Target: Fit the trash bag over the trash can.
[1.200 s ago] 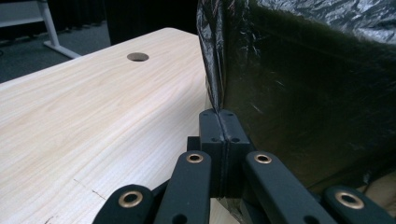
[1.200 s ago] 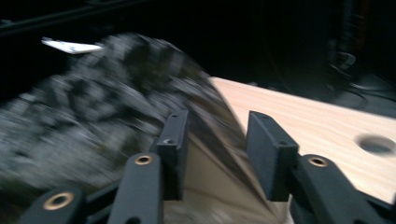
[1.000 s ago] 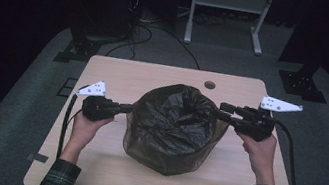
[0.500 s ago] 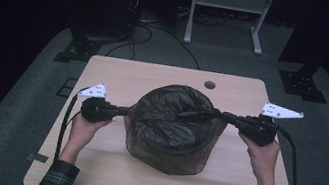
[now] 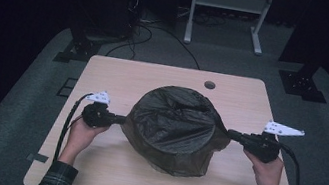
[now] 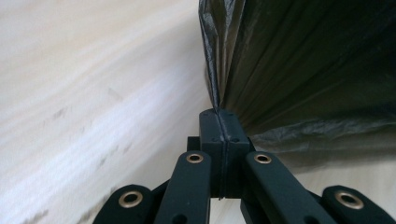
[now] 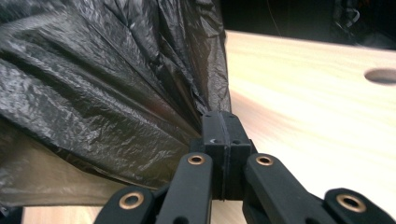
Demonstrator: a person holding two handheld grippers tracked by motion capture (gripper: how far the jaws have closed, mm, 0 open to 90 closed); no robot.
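Dark room, light wooden counter [image 5: 103, 173]. Crinkled black plastic bin bag [image 5: 172, 124] sits mid-counter over a round form. Left gripper [image 5: 117, 118] fingers clenched on the bag's left edge, right gripper [image 5: 231, 133] fingers clenched on its right edge, film stretched taut between them.

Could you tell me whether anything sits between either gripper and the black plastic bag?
Nothing visible does: the left gripper and the right gripper are each shut directly on the black plastic bag, pinching its film at opposite sides.
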